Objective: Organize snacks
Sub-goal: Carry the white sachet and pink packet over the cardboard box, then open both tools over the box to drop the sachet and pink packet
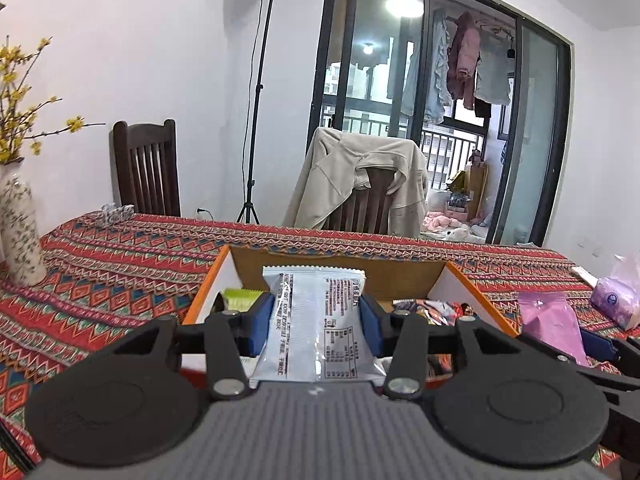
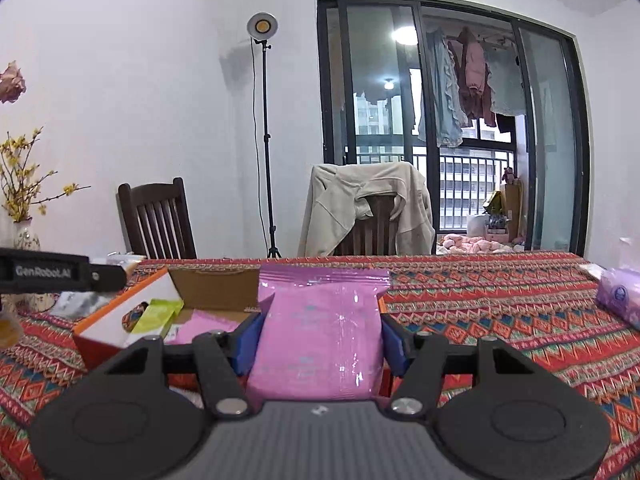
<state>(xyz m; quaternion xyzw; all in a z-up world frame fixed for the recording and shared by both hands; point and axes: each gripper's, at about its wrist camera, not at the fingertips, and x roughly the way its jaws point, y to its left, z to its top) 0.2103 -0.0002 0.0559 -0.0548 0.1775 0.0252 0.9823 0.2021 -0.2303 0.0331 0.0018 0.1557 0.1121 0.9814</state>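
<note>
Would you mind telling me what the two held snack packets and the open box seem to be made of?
Pale blue packet: glossy plastic film, probably; it shows sheen, creases and a crimped top edge.
Pink packet: shiny, perhaps metallised film, with bright glints.
Box: cardboard, with a matt brown inside and orange-edged white flaps.

Left gripper body (image 2: 60, 272): white lettering "GenRobot.AI", legible; grey-white snack packet (image 1: 316, 320): dense printed text and a table, too small to read; purple tissue pack (image 2: 620, 296): round blue emblem, unreadable.
</note>
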